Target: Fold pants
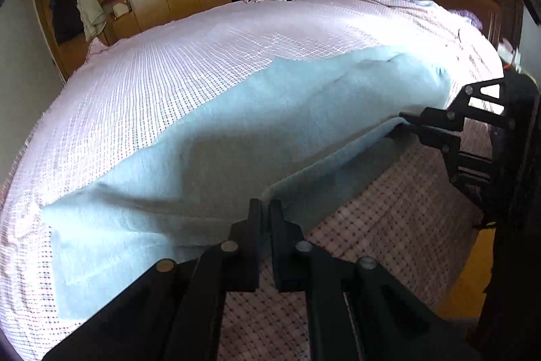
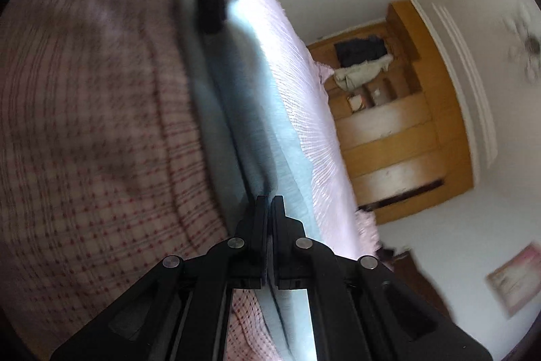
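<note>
Holding the near edge of the light blue pants [image 1: 209,137] in both claws, I am carrying out what I judge to be a lengthwise fold. My left gripper [image 1: 265,208] is clenched on the edge near one end; my right gripper [image 1: 410,120] is pinching the same edge further along, jaws closed on cloth. The garment is lying stretched across the pink checked bedspread [image 1: 169,63], its near edge lifted off the bed [image 1: 389,219]. From the right wrist view, the fabric is running taut between the two claws. The next move, in my judgement, is calling for both claws travelling together across the garment, level and evenly tensioned, before releasing.
</note>
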Demonstrator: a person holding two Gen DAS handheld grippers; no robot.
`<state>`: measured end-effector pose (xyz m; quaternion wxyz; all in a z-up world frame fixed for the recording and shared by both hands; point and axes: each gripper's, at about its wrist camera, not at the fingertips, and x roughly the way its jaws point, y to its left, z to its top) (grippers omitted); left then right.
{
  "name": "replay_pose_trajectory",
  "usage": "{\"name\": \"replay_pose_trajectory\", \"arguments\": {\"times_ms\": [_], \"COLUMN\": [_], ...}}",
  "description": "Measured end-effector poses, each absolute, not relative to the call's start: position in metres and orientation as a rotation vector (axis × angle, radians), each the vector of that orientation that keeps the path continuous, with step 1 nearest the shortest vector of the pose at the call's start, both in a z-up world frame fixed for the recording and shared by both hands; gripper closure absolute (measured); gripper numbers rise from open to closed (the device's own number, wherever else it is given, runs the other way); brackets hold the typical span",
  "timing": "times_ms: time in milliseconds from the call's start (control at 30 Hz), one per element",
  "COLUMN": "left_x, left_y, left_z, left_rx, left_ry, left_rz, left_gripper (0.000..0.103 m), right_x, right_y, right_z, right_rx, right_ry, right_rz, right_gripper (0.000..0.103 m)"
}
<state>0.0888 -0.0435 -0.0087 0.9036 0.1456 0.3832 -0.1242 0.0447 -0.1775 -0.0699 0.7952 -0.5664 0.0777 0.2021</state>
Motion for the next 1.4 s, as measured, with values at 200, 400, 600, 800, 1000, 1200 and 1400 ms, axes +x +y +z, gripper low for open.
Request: {"name": "replay_pose_trajectory", "arguments": {"times_ms": [200,400,600,800,1000,1200,1400], "left_x": [0.082,0.078,0.074,0.064,0.064,0.081,0.111], "left_y": [-0.056,-0.065,-0.067,-0.064,-0.064,-0.072,-0.081], "left_z": [-0.020,-0.035,-0.039,-0.032,-0.016,0.001,-0.008], "left_rx": [0.381,0.450,0.422,0.302,0.188,0.098,0.003], "left_ry": [0.785,0.796,0.813,0.839,0.803,0.700,0.717], "left_rz": [-0.241,-0.242,-0.255,-0.290,-0.304,-0.252,-0.173], "left_gripper": [0.098,0.097,0.078,0.062,0.061,0.049,0.048], "right_x": [0.043,0.049,0.039,0.055,0.107,0.168,0.193], "right_y": [-0.174,-0.167,-0.159,-0.164,-0.210,-0.295,-0.401], "right_z": [-0.098,-0.110,-0.108,-0.063,0.013,0.032,0.020], "right_rx": [-1.443,-1.556,-1.499,-1.222,-0.546,0.005,0.423], "right_ry": [0.041,0.000,0.029,0.187,0.494,0.674,0.729], "right_rz": [0.413,0.417,0.420,0.519,0.579,0.433,0.132], "right_gripper": [0.103,0.103,0.103,0.097,0.082,0.080,0.079]}}
